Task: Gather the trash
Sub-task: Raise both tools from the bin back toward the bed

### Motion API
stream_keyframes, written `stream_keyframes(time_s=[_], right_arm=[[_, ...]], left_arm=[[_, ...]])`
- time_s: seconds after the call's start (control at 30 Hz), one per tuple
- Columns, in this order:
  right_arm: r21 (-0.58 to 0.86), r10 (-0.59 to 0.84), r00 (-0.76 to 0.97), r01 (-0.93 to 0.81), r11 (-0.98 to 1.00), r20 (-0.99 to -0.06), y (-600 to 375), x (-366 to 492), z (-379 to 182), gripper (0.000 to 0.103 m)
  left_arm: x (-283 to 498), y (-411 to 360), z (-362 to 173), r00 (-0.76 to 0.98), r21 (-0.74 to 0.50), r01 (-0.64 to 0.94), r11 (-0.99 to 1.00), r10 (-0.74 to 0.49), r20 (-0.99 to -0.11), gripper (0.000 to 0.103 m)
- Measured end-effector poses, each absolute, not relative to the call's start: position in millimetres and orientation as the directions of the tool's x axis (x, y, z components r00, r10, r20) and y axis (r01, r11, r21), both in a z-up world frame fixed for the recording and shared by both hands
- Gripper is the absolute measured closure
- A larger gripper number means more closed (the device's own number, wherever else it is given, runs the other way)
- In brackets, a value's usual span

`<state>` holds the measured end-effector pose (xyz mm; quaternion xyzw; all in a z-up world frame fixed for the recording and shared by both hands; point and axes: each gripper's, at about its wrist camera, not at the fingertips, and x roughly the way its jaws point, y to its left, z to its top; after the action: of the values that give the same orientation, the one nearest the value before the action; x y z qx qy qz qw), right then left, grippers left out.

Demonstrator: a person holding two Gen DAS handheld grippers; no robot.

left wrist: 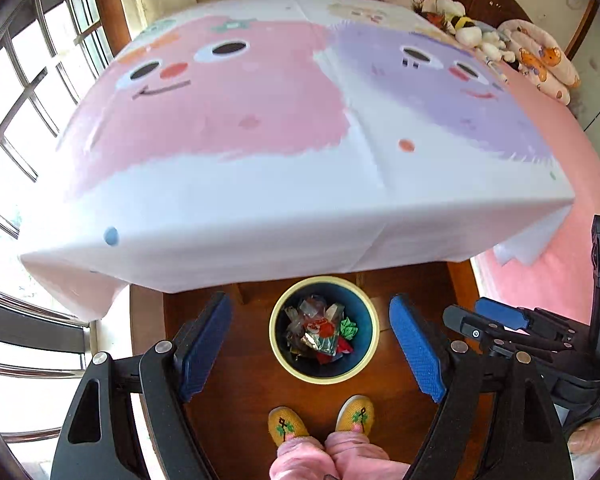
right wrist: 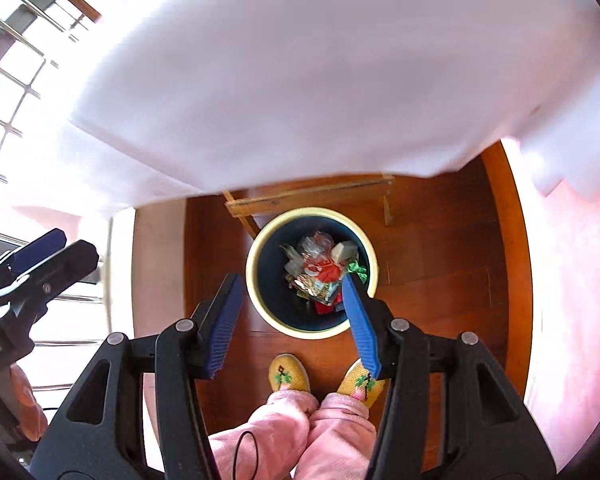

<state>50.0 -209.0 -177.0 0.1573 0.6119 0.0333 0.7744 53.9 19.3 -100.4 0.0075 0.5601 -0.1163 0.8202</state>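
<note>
A round bin (left wrist: 277, 346) with a pale yellow rim and dark blue inside stands on the wooden floor just in front of the table. It holds a heap of crumpled wrappers (left wrist: 320, 332), clear, red and green. My left gripper (left wrist: 310, 304) is open and empty, held above the bin with its blue pads either side of it. In the right wrist view the same bin (right wrist: 260, 288) and wrappers (right wrist: 320, 268) sit below my right gripper (right wrist: 292, 280), which is open and empty. The right gripper also shows at the right edge of the left wrist view (left wrist: 500, 316).
A table under a white cloth (left wrist: 260, 200) with pink and purple cartoon faces fills the view ahead. Plush toys (left wrist: 472, 32) and a rolled blanket (left wrist: 540, 60) lie at its far right. Barred windows (left wrist: 20, 100) are on the left. My feet in yellow slippers (left wrist: 320, 420) stand behind the bin.
</note>
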Motion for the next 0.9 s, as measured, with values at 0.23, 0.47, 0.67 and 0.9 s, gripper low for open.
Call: stream_keyframes(time_s=[0.23,0.47,0.67,0.9], right_arm=[[0.275,0.218,0.316,0.151,0.95,-0.924,-213.2,66.0,-74.1,0.054],[0.246,0.171,0.427,0.127,0.961,-0.888,-216.6,80.9,25.9,0.049],[0.233,0.144,0.502,0.118,0.965,-0.853,-215.3,89.8,92.4,0.048],[0.158,0.078,0.566,0.093,0.983,-0.821,-201.3,87.6,144.1,0.048]], left_arm=[[62.6,25.7,6.6,0.44,-0.097,0.182,0.979,-0.169,-0.882,0.021],[76.1,31.0,103.1,0.542,-0.058,0.16,0.985,-0.136,-0.829,0.021],[84.1,35.3,151.5,0.575,-0.073,0.135,0.988,-0.138,-0.807,0.021],[75.3,31.9,150.6,0.578,-0.043,0.121,0.992,-0.105,-0.809,0.021]])
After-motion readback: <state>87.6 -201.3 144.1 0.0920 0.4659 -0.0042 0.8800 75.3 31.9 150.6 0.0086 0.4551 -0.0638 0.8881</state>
